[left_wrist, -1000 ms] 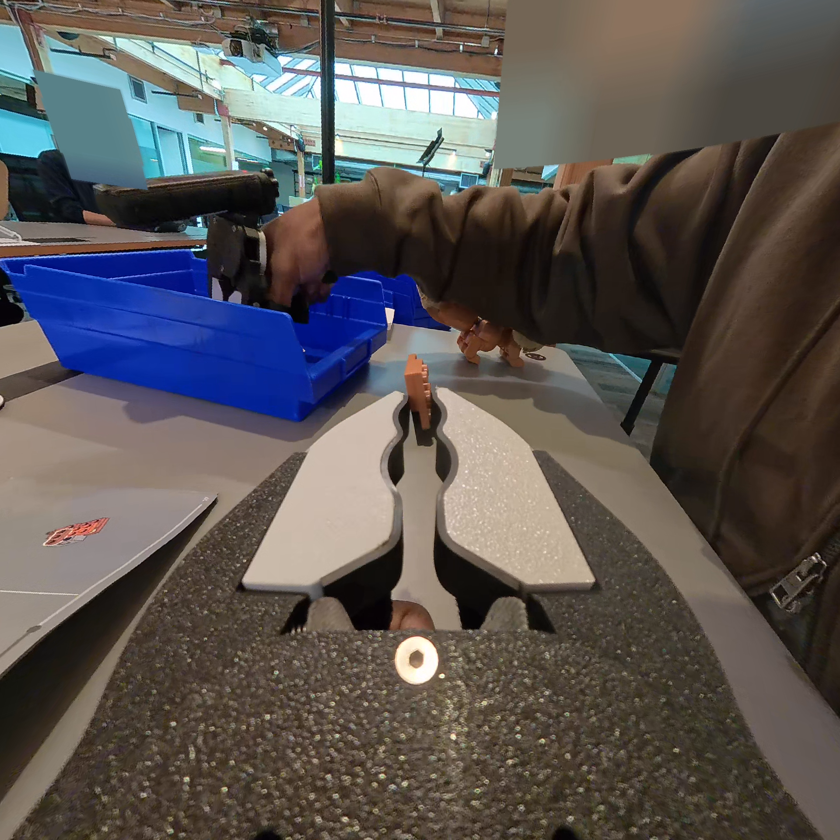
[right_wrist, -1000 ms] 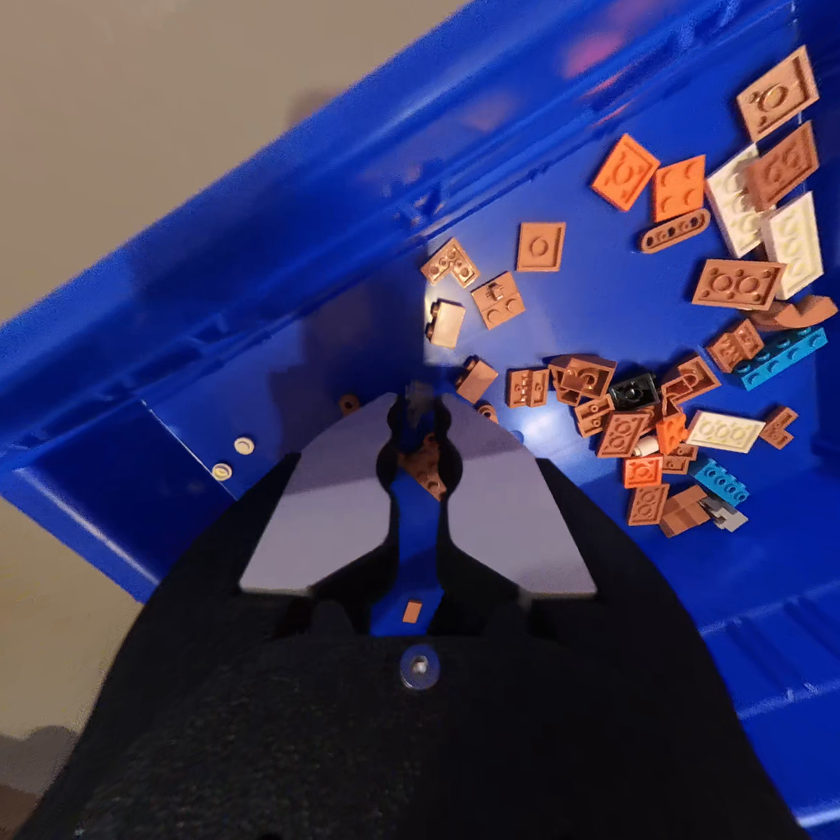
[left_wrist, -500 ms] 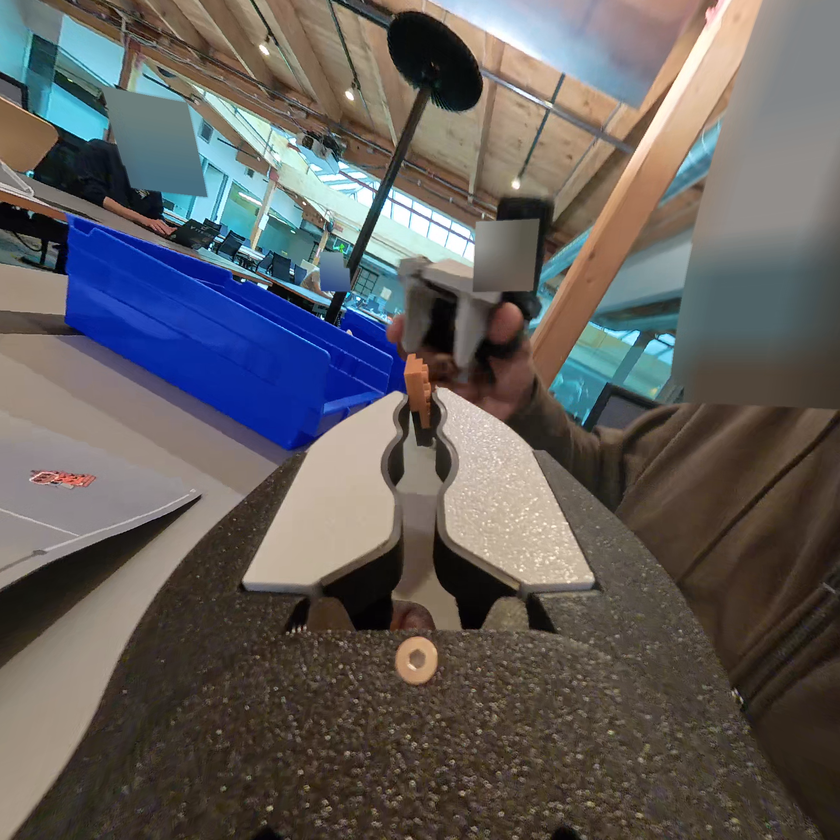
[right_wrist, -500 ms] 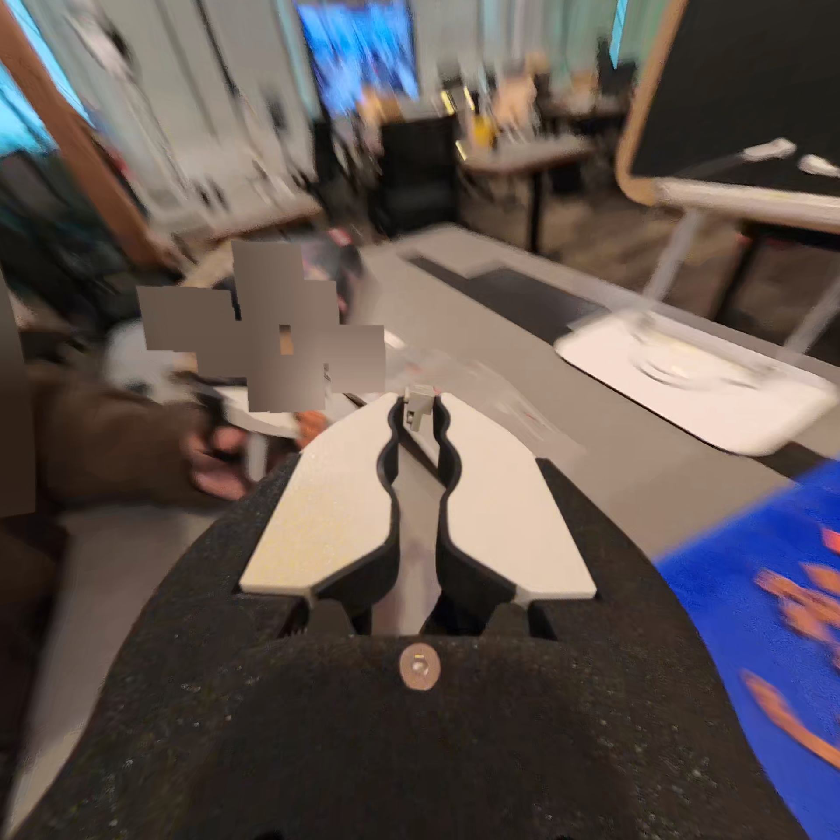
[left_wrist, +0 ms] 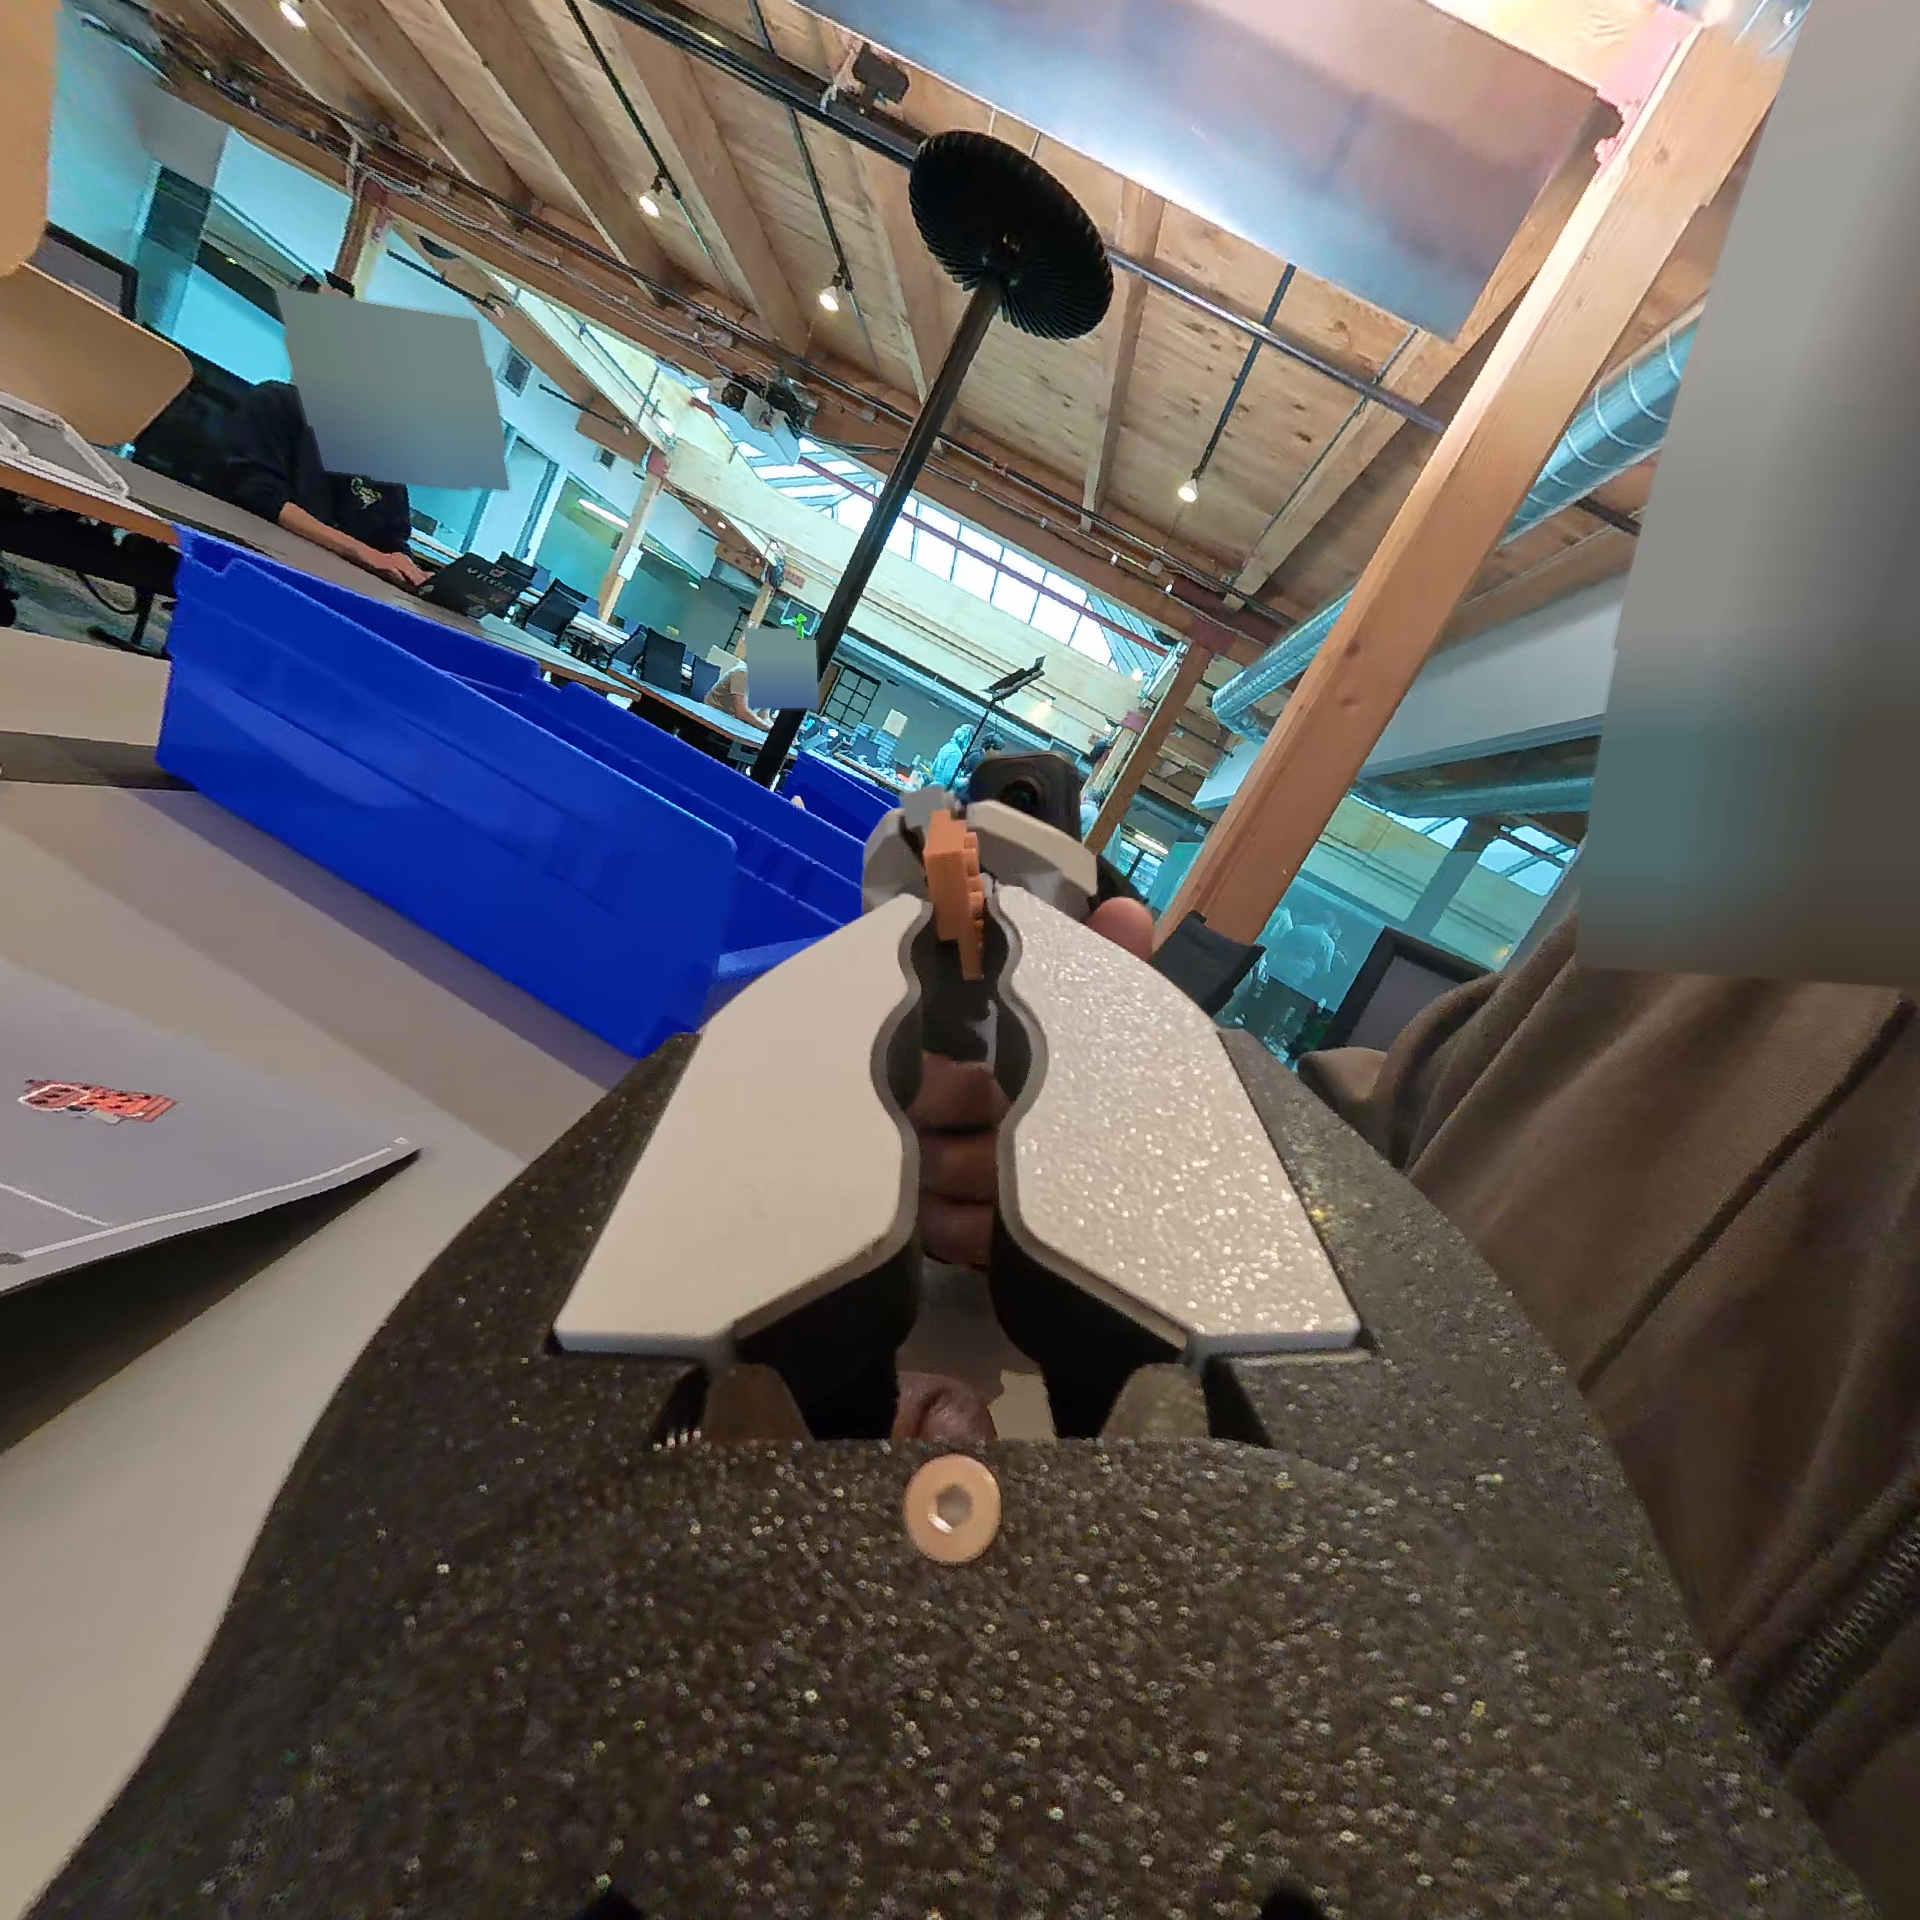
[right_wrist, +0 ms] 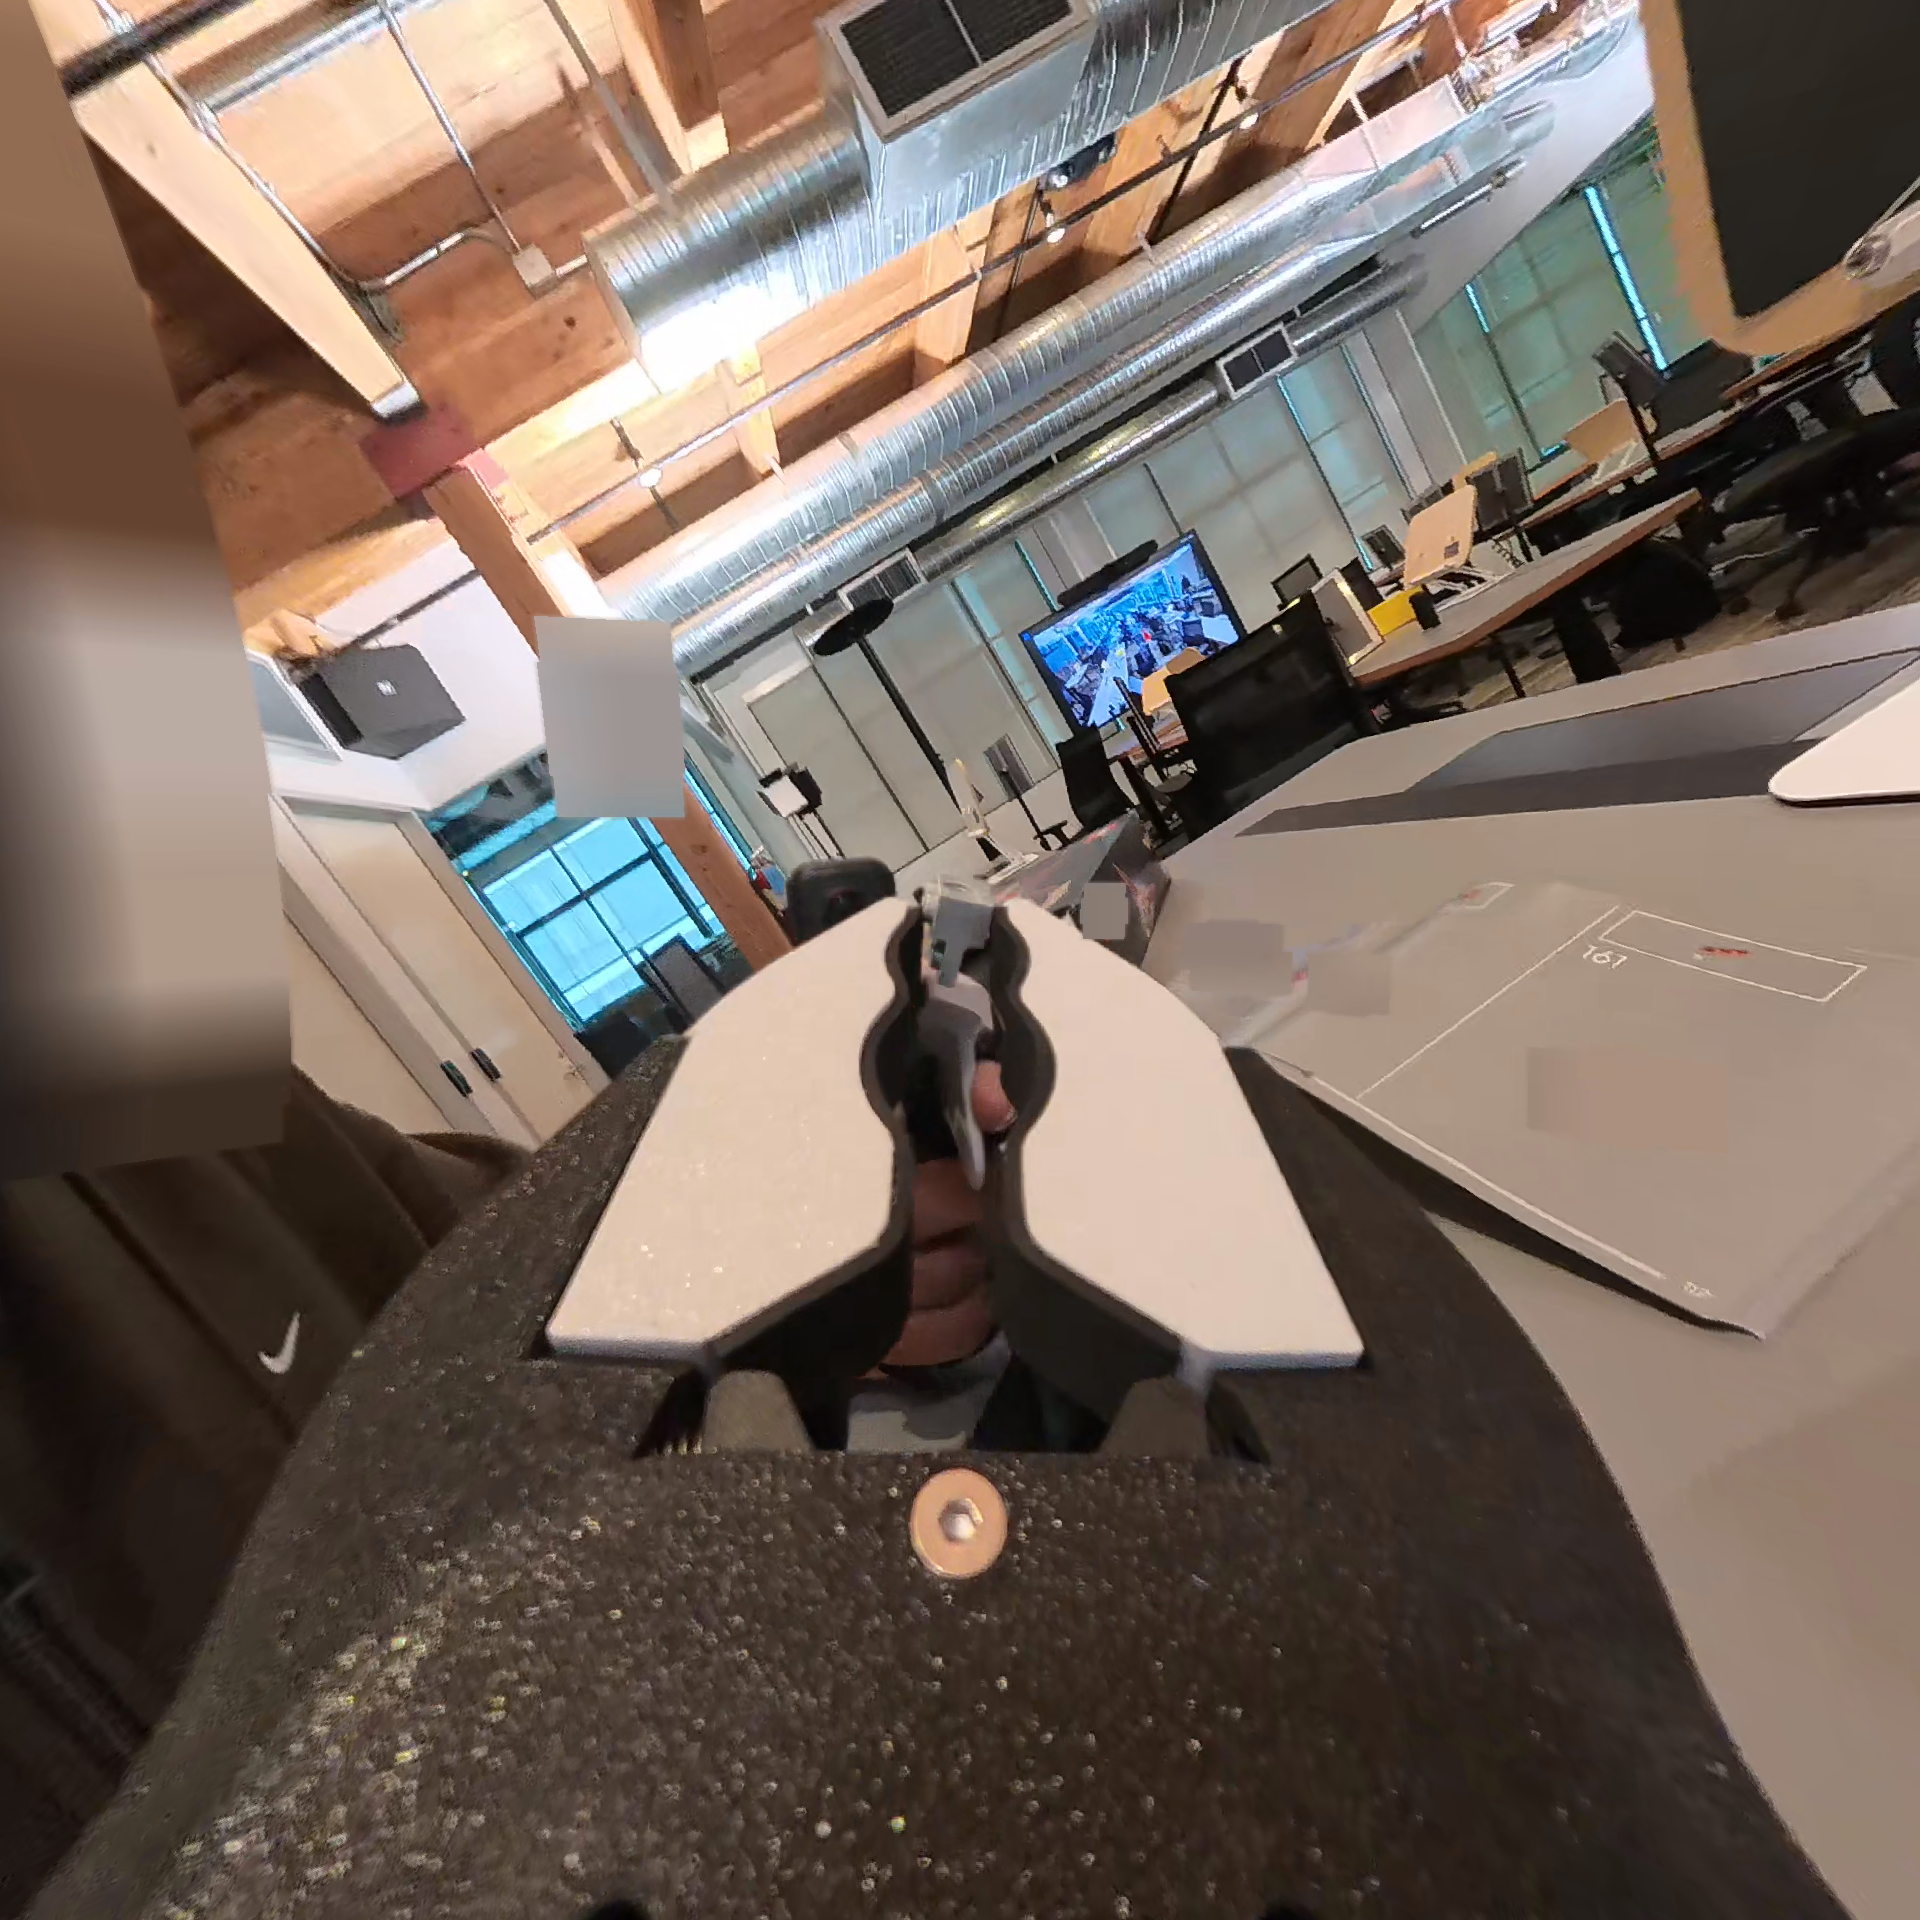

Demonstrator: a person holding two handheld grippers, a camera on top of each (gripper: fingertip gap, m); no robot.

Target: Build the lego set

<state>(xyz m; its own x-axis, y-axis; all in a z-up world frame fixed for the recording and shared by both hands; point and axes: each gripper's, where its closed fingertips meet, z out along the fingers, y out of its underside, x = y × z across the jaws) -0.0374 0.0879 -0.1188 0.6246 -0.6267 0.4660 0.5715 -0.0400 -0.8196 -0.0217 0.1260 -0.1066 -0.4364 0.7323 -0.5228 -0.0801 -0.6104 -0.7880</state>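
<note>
My left gripper (left_wrist: 961,914) is shut on a small orange lego piece (left_wrist: 954,883), which it holds upright at its tips, raised above the table. My right gripper (right_wrist: 956,925) is shut on a small grey lego piece (right_wrist: 951,935). The two grippers face each other tip to tip. In the left wrist view the right gripper (left_wrist: 966,836) sits just behind the orange piece, almost touching it. In the right wrist view a grey finger (right_wrist: 961,1034) of the left gripper shows between my jaws. The orange piece is hidden there.
A blue parts bin (left_wrist: 447,810) stands on the grey table (left_wrist: 260,935) to the left. An open instruction booklet (left_wrist: 156,1153) lies in front of it and also shows in the right wrist view (right_wrist: 1558,1081). The person's brown sleeve (left_wrist: 1662,1195) is at right. Spacing between my two grippers at the tips: around 5 cm.
My right gripper left the blue bin with the grey piece and swung round to meet the left gripper. My left gripper tilted up off the table with the orange piece.
</note>
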